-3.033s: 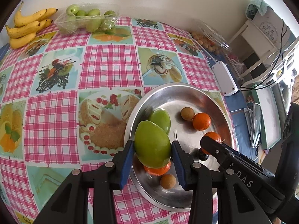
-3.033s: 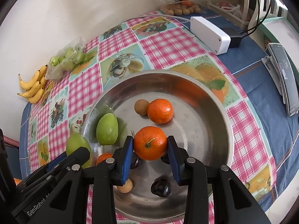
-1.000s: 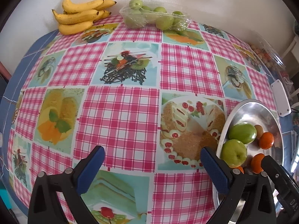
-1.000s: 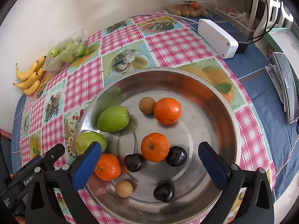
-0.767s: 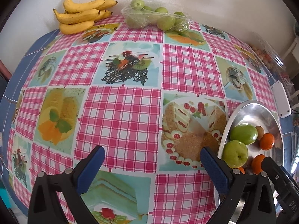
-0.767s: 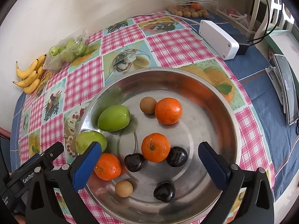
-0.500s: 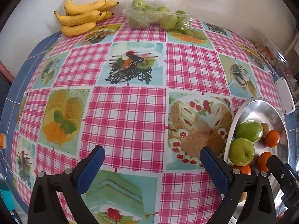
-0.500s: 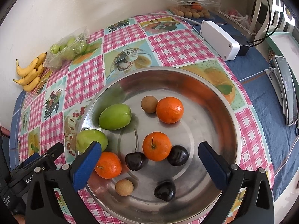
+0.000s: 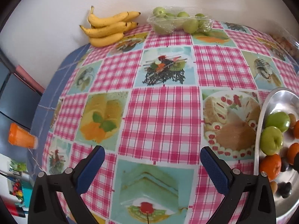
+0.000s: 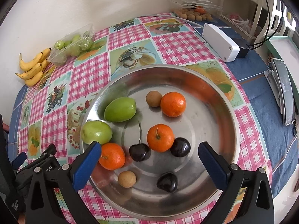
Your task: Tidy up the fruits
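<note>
The right gripper (image 10: pixel 149 160) hangs over the near side of a big metal bowl (image 10: pixel 220 93), with its jaws wide open and nothing in them. The left gripper (image 9: pixel 152 165) is over the checked cloth (image 9: pixel 162 112) on the desk, jaws wide open and empty too. In the bowl, near to far, sit a dark cherry (image 10: pixel 167 182), a small tan fruit (image 10: pixel 127 179), an orange (image 10: pixel 111 156), two more cherries touching a middle orange (image 10: pixel 160 137), two green fruits (image 10: pixel 119 109) at the left side, and a far orange (image 10: pixel 173 104) just beside another tan fruit. Far back by the wall lie a bag of green fruits (image 9: pixel 180 21) and bananas (image 9: pixel 108 29).
</note>
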`<state>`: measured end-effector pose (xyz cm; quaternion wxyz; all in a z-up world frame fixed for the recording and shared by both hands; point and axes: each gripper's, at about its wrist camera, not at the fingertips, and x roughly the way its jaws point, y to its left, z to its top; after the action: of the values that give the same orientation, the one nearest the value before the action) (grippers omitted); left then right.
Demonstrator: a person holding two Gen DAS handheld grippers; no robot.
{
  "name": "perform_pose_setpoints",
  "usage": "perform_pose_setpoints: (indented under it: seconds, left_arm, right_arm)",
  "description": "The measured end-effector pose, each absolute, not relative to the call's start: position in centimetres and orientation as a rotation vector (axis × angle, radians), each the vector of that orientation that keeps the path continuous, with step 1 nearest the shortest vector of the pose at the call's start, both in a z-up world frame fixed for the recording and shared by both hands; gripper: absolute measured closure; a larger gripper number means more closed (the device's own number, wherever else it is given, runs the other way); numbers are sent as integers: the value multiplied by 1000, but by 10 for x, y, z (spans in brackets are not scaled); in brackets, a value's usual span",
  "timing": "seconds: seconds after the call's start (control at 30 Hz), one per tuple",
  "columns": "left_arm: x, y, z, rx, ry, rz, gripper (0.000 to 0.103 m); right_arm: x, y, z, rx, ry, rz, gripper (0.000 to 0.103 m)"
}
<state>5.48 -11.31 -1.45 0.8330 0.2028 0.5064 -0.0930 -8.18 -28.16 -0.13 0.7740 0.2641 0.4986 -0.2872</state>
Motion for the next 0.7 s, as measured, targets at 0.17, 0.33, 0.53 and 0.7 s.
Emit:
perform_pose_setpoints:
  seconds: [0.17, 0.33, 0.53, 0.7]
  left_arm:
    - [50, -99, -11, 427, 1062, -179, 0]
    - [46, -79, -11, 381, 1093, -181, 0]
    - [40, -60, -7, 349, 1110, -183, 0]
    - [34, -48, -2, 333, 1121, -186, 0]
  right_arm:
    - [-86, -272, 0, 544, 1095, -613, 0]
    - [-89, -260, 5, 501, 1099, -614, 0]
    - [-96, -244, 11, 461, 1088, -609, 0]
    - [-101, -232, 11, 436, 1090, -614, 0]
